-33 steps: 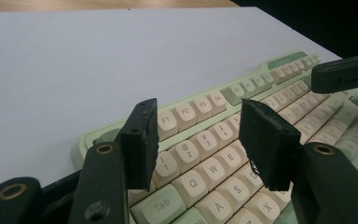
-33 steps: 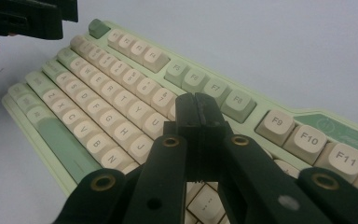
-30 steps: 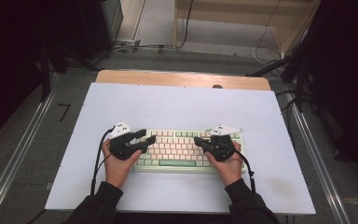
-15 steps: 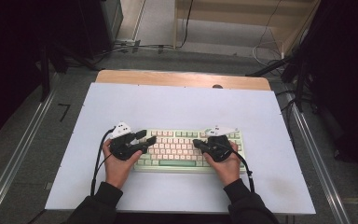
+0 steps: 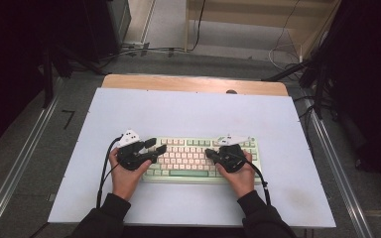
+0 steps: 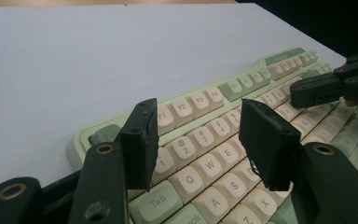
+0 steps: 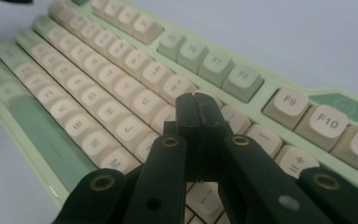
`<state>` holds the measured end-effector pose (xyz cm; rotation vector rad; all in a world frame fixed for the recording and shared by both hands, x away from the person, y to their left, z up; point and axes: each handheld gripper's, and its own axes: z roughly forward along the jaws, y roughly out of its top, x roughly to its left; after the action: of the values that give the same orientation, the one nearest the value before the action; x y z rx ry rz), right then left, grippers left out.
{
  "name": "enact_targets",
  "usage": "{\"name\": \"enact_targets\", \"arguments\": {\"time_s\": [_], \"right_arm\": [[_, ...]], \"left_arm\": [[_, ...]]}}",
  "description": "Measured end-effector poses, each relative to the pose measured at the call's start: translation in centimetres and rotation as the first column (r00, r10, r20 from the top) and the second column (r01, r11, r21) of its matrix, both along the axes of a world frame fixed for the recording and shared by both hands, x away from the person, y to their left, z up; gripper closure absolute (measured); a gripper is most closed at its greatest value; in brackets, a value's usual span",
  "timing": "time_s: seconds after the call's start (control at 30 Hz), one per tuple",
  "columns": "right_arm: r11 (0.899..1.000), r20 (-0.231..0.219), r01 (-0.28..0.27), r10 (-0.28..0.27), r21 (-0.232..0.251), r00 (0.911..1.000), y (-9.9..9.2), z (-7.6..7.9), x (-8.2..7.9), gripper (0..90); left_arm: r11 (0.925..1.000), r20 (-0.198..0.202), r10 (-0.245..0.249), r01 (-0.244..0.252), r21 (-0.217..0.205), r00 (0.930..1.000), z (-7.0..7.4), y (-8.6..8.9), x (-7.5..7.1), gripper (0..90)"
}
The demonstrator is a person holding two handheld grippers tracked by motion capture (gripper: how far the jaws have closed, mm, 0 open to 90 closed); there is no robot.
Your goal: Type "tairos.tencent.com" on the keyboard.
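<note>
Mid-typing, by the look: keyboard (image 5: 203, 157) low centre on desk (image 5: 188, 111); left hand-held gripper (image 5: 155, 147) parted over left keys, right hand-held gripper (image 5: 209, 153) closed empty, poised on right keys.

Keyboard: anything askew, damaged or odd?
Nothing stands out. The keyboard lies flat and square on the white table, with no gaps among the keys that show. Left gripper hovers open over it; right gripper is shut.
</note>
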<state>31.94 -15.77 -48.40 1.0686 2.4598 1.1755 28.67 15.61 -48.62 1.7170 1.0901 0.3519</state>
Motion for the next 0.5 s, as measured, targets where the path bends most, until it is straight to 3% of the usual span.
{"name": "enact_targets", "arguments": {"time_s": [0.13, 0.27, 0.37, 0.5], "right_arm": [[0.996, 0.023, 0.015, -0.017, 0.083, 0.9996, -1.0, 1.1, -0.1, 80.1], [0.988, 0.059, 0.054, -0.063, 0.145, 0.9963, -1.8, 1.7, -0.2, 54.2], [0.983, 0.079, 0.08, -0.094, 0.164, 0.9924, -2.2, 2.0, -0.2, 44.9], [0.983, 0.07, 0.097, -0.109, 0.154, 0.9916, -2.5, 1.9, -0.1, 44.8]], "left_arm": [[1.0, 0.001, 0.001, -0.001, -0.001, 1.0, 0.0, 0.0, 0.0, 48.7], [1.0, 0.001, 0.001, -0.001, 0.0, 1.0, 0.0, 0.0, 0.0, 48.7], [1.0, 0.0, 0.0, 0.0, -0.001, 1.0, 0.0, 0.0, 0.0, 48.7], [1.0, 0.0, 0.002, -0.002, 0.0, 1.0, 0.0, 0.0, 0.0, 48.7]]}}
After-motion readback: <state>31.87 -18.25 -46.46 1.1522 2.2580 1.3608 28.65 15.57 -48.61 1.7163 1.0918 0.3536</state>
